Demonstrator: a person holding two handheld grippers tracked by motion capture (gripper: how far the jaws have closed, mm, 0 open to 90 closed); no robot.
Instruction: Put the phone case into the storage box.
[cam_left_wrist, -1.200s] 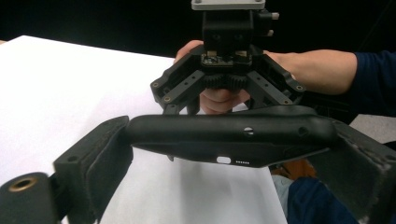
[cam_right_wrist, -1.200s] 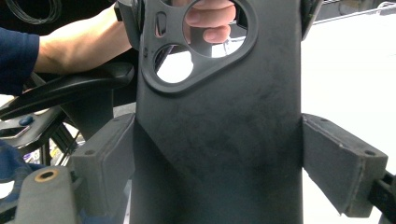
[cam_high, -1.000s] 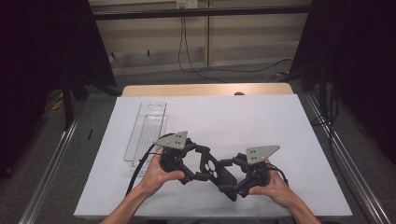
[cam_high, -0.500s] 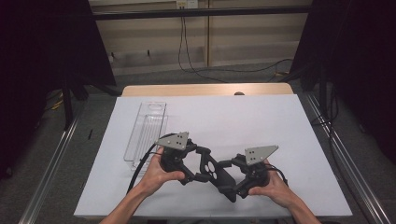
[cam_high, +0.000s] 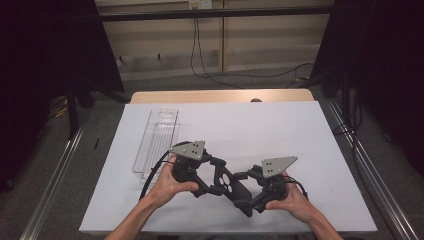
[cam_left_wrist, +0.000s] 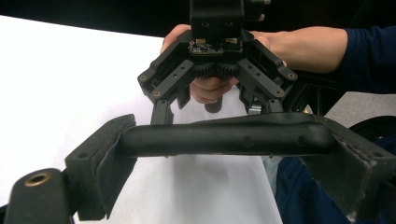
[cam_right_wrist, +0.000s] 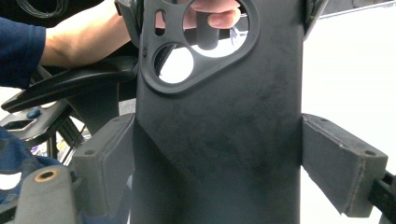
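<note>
Near the tabletop's (cam_high: 300, 125) front edge both hands hold one black flat part with round holes (cam_high: 226, 181) between them. The left claw (cam_high: 216, 181) grips its rounded bar edge; the right claw (cam_high: 244, 196) clamps its wide flat body, jaws spread far. Farther left lies a clear plastic tray (cam_high: 156, 140).

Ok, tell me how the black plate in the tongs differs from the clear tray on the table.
The black plate is opaque with round cutouts; the clear tray is see-through and shaped as a long trough. The black plate is held above the white table, clamped by the left tongs and the right tongs; the clear tray lies flat on the table, off to the left, untouched. Both look like rigid moulded parts.
</note>
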